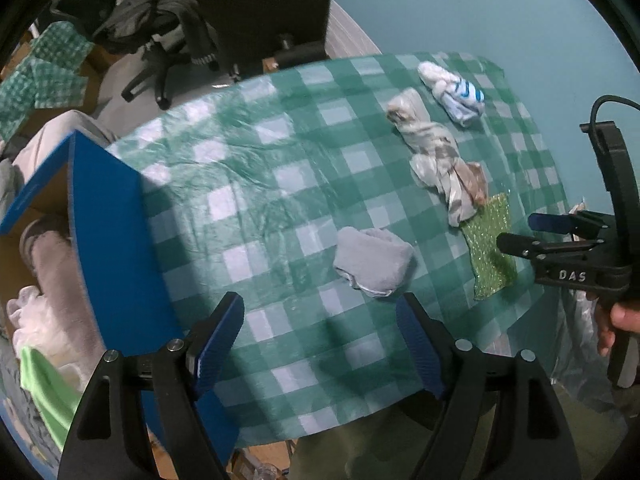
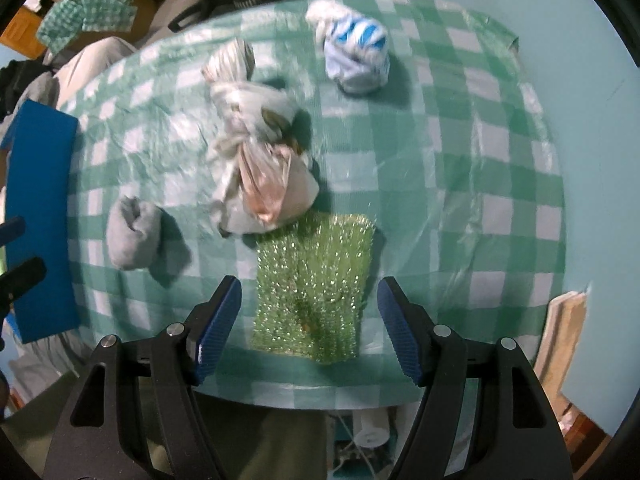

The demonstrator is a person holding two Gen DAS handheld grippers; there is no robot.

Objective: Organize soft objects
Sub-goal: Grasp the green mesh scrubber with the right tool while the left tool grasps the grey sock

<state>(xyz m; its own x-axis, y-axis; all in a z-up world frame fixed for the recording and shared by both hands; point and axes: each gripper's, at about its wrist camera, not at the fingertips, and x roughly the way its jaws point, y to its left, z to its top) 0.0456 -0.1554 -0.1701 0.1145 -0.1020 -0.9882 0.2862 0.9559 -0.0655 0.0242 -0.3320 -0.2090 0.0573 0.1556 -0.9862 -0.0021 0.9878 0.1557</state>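
A grey rolled sock (image 1: 374, 266) (image 2: 134, 236) lies on the green checked tablecloth (image 1: 260, 184) (image 2: 460, 168). A glittery green cloth (image 1: 490, 248) (image 2: 316, 292) lies near the front edge. A knotted grey-and-beige cloth bundle (image 1: 440, 156) (image 2: 256, 148) touches its far end. A white sock bundle with blue stripes (image 1: 456, 94) (image 2: 356, 56) sits farther back. My left gripper (image 1: 320, 340) is open and empty, just short of the grey sock. My right gripper (image 2: 310, 320) (image 1: 516, 232) is open, with the green cloth between its fingers.
A blue box (image 1: 116, 248) (image 2: 40, 220) stands at the table's left edge, with soft things (image 1: 52, 280) inside. An office chair with dark clothes (image 1: 160, 20) stands behind the table. The teal wall (image 1: 500, 8) is on the right.
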